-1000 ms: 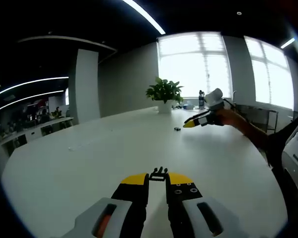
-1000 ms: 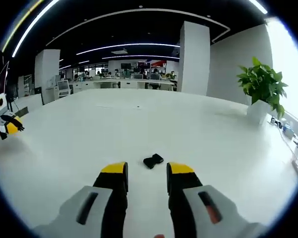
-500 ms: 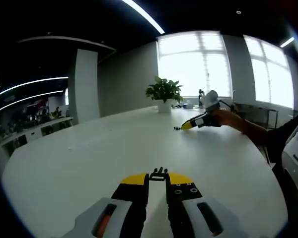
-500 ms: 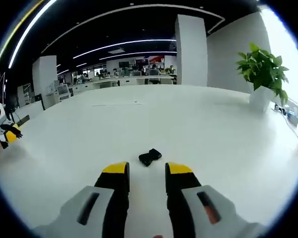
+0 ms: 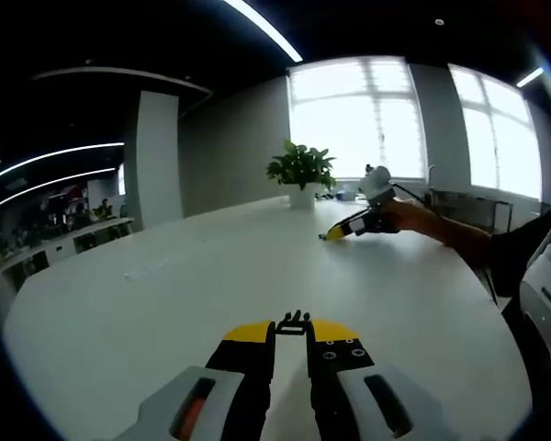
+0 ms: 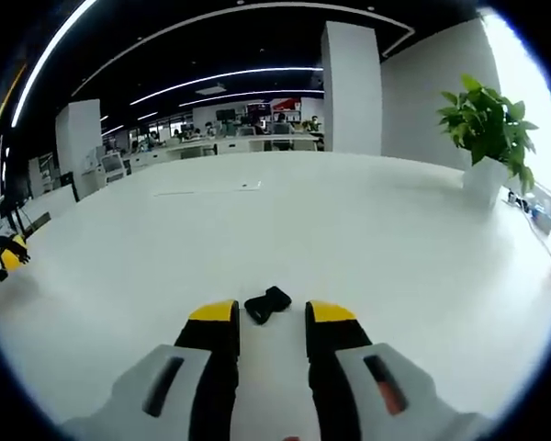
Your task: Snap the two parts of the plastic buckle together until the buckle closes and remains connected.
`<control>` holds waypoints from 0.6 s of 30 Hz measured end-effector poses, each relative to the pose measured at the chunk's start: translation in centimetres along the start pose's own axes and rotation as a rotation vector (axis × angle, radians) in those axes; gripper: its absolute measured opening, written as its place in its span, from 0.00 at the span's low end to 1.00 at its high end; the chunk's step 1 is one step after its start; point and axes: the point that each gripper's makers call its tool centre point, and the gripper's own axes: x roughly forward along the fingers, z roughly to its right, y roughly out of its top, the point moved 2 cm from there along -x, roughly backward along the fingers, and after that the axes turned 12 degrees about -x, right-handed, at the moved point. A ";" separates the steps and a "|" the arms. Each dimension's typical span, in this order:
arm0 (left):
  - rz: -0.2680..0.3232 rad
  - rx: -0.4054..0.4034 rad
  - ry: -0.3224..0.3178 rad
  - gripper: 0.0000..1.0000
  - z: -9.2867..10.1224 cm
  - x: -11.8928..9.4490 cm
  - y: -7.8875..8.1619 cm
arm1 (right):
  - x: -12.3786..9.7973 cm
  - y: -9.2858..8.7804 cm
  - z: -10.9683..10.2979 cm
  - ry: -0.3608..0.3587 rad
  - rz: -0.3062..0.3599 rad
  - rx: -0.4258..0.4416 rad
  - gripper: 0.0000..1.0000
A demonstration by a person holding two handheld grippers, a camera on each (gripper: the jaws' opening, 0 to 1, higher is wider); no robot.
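Observation:
In the left gripper view my left gripper is shut on a small black buckle part whose prongs stick out past the yellow fingertips. Far across the white table the right gripper shows, held by a person's hand, its tips down at the table. In the right gripper view my right gripper stands open, and the other black buckle part lies on the table just at the gap between the yellow fingertips. The left gripper appears at the far left edge.
A potted green plant stands at the table's far side by bright windows. A white pillar and office desks lie beyond the table. The person's sleeve reaches in from the right in the left gripper view.
The right gripper has moved forward and down over the loose buckle part, which now sits at the gap between its fingertips. The left gripper has kept still with its part.

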 end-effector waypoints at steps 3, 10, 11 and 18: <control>-0.001 0.001 0.000 0.13 0.0 0.0 -0.1 | 0.1 0.2 0.0 0.006 0.003 0.011 0.28; -0.006 0.001 0.002 0.13 0.0 0.1 -0.2 | 1.2 0.6 0.0 0.019 -0.001 -0.009 0.24; -0.006 0.001 0.002 0.13 0.0 0.1 -0.2 | 1.3 0.6 0.0 0.020 -0.002 -0.013 0.23; -0.009 0.001 0.002 0.13 0.0 0.1 -0.2 | 1.4 0.7 -0.6 0.055 0.026 -0.008 0.22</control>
